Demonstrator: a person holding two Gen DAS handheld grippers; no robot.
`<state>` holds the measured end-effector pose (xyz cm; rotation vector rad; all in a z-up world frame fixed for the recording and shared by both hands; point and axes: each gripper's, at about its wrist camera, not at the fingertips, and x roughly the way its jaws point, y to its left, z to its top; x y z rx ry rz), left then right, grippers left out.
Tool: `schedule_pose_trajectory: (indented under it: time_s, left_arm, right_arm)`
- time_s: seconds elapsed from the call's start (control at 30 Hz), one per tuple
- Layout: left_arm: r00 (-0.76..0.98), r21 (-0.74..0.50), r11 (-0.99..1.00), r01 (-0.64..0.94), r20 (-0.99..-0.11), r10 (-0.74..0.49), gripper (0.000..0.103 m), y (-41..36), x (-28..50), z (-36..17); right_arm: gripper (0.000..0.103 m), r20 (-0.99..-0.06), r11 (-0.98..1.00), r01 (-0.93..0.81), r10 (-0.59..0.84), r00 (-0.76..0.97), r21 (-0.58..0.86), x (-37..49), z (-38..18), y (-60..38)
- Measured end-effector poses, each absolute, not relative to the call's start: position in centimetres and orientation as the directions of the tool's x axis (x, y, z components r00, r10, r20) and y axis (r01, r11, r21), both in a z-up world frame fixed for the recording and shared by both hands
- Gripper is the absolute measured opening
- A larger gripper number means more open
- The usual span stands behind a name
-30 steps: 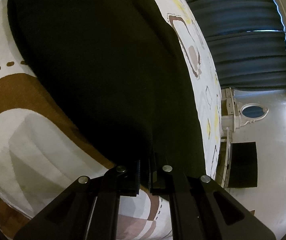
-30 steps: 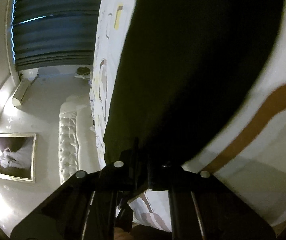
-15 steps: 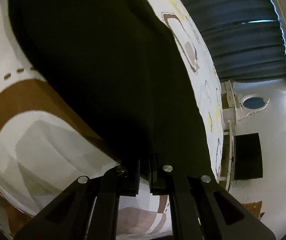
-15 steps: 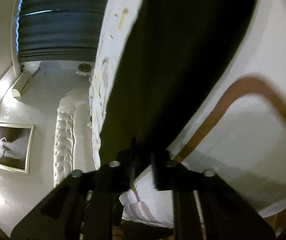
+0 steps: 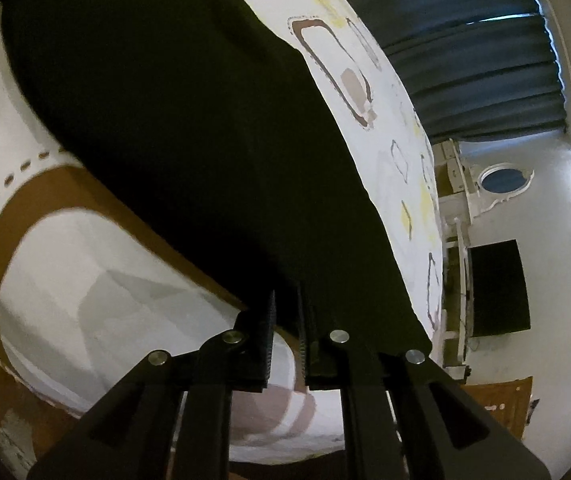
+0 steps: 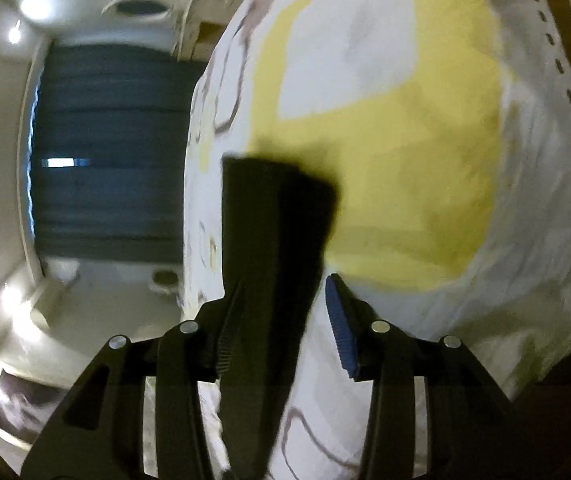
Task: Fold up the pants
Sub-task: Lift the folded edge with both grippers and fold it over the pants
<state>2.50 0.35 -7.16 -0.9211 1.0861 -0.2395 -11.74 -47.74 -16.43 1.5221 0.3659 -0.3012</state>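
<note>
The black pants [image 5: 189, 140] lie flat on the patterned bed cover [image 5: 85, 280]. My left gripper [image 5: 285, 296] is at their near hem. Its jaws are just opening, with a narrow slit between the pads, and the cover shows through the lower part of the slit. In the blurred right wrist view the pants [image 6: 273, 216] are a narrow dark strip running under my right gripper [image 6: 285, 286], close to the left finger. The right jaws are opening wide. The blue right pad [image 6: 339, 332] stands clear of the cloth, over a yellow patch of the cover [image 6: 405, 200].
Dark curtains [image 5: 465, 48] hang beyond the bed. A white dresser with an oval mirror [image 5: 503, 180] and a black screen [image 5: 497, 288] stand by the wall. A framed picture [image 6: 21, 404] hangs low on the left. The bed's edge [image 6: 189, 200] drops off beside the pants.
My right gripper opened, let go of the pants and swung sideways over the yellow patch. My left gripper rose a little and the slit between its pads widened.
</note>
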Motion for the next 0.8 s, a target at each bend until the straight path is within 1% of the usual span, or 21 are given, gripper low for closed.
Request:
schedule_pose_trajectory:
  time_s: [0.23,0.27,0.3,0.33,0.5,0.6,0.67,0.73,0.8]
  left_arm:
    - [0.398,-0.738,0.603,-0.301,-0.672,-0.624,0.009,-1.2,1.1,-8.6]
    - [0.392,-0.738,0.603,-0.303,-0.673,-0.628,0.009,-1.4,1.1,-8.6]
    - [0.387,-0.74,0.603,-0.299,-0.672,-0.632,0.009,-1.6,1.0,-8.6]
    - [0.386,-0.74,0.607,-0.289,-0.671,-0.633,0.009,-1.8,1.0,-8.4]
    - [0.404,-0.754,0.627,-0.196,-0.645,-0.649,0.009,-2.9,0.8,-6.7]
    - [0.449,-0.747,0.648,-0.15,-0.635,-0.628,0.009,-2.4,0.9,-5.7]
    - [0.49,-0.739,0.658,-0.145,-0.631,-0.601,0.01,-1.0,1.5,-5.2]
    - [0.52,-0.721,0.677,-0.149,-0.639,-0.566,0.01,0.5,2.3,-4.9]
    - [0.541,-0.692,0.707,-0.148,-0.655,-0.528,0.01,2.3,3.3,-4.8]
  right_arm:
    - [0.041,-0.378,-0.002,0.378,-0.021,0.926,0.926,-10.5,-17.0,-49.3]
    - [0.039,-0.375,-0.001,0.375,-0.019,0.927,0.927,-10.3,-17.1,-49.7]
    - [0.033,-0.377,0.006,0.377,-0.012,0.926,0.926,-10.2,-17.3,-50.3]
    - [0.016,-0.376,0.023,0.376,0.002,0.927,0.926,-9.8,-17.3,-50.6]
    - [0.015,-0.372,0.089,0.371,-0.004,0.928,0.924,-10.2,-16.2,-51.6]
    - [0.015,-0.41,0.078,0.409,-0.006,0.912,0.909,-11.4,-17.2,-51.8]
    - [0.014,-0.404,0.067,0.403,0.002,0.915,0.913,-11.5,-18.0,-51.2]
    - [0.016,-0.42,0.092,0.418,-0.002,0.908,0.904,-11.3,-17.3,-51.1]
    - [0.021,-0.438,0.126,0.439,-0.034,0.898,0.89,-11.4,-15.8,-51.0]
